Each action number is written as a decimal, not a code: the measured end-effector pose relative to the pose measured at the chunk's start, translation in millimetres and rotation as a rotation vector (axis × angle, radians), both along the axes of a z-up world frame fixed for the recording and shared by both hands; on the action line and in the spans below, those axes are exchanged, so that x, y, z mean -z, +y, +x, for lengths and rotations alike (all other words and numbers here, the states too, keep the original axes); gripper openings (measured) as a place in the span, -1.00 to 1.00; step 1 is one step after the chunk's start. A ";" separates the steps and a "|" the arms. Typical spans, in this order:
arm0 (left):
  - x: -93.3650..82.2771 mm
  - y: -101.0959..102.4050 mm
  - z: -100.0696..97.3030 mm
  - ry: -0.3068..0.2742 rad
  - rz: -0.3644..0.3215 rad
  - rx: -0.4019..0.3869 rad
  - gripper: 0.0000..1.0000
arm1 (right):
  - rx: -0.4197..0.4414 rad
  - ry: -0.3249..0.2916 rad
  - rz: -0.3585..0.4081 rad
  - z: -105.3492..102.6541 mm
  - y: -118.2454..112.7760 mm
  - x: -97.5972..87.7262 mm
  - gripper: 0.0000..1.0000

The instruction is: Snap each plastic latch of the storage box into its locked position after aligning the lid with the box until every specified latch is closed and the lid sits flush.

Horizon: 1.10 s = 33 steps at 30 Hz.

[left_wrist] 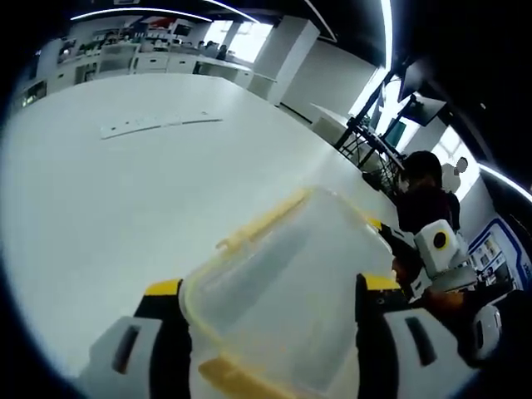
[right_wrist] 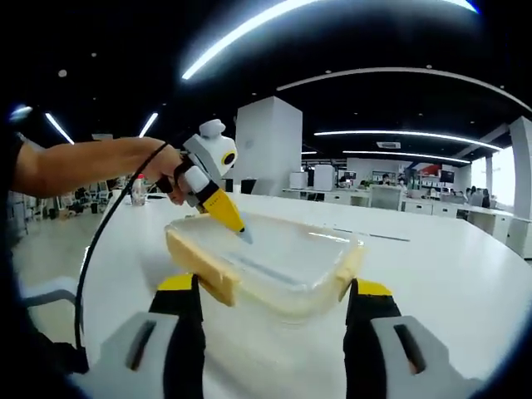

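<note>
A clear storage box with its clear lid on sits on the white table. One yellow latch sticks out at its left end and another yellow latch at its right end. A long yellow latch runs along the far edge. My left gripper hangs over the lid with its jaws wide apart. A hand holds the left gripper, whose yellow tip touches the lid's top. My right gripper is open just short of the box's near side; the right gripper stands beyond the box.
The wide white table stretches away, with a strip of papers far off. A black cable hangs from the hand. A person sits at the right. Desks and pillars stand in the background.
</note>
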<state>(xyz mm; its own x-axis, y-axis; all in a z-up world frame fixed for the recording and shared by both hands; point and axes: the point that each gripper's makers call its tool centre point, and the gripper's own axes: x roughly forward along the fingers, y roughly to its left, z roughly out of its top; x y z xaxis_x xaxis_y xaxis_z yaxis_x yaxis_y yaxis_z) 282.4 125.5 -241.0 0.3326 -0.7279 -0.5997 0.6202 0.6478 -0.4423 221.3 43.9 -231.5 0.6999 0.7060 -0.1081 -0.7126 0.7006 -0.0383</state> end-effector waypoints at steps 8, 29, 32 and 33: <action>6.0 0.2 3.6 -0.002 -0.006 -0.002 0.62 | 0.012 -0.015 -0.008 10.8 -0.6 -4.7 0.32; -1.6 8.5 14.8 -0.063 -0.064 -0.024 0.64 | 0.058 0.028 0.002 7.5 16.8 0.2 0.86; -2.7 8.2 14.8 -0.071 -0.071 -0.025 0.64 | 0.067 0.023 0.010 13.9 19.5 -0.7 0.92; -3.0 8.1 14.5 -0.073 -0.072 -0.026 0.64 | 0.071 0.022 0.009 14.8 19.9 -0.8 0.93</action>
